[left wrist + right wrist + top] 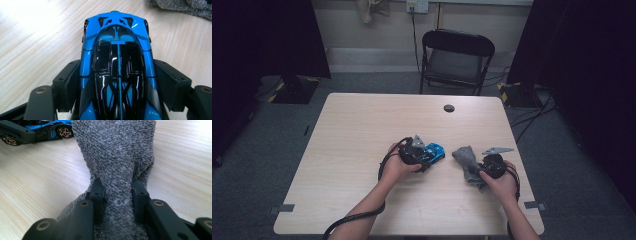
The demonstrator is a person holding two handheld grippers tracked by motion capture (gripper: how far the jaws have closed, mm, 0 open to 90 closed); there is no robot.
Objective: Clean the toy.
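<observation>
**Bench inventory: toy car and cloth, both in grip**

Left gripper (428,156): jaws clamped on the flanks of a blue-and-black toy car (117,67), long axis along the jaws, far end pointing rightward toward the cloth. Right gripper (117,192): pinched narrow on a bunched grey knit cloth (115,155), just right of the car, apart from it. Pale wooden bench (362,125).

High view: we look forward and down over the whole table (362,130). Left gripper view: close above the blue toy car (117,62). Right gripper view: low, close on the grey cloth (115,157); car shared.
</observation>
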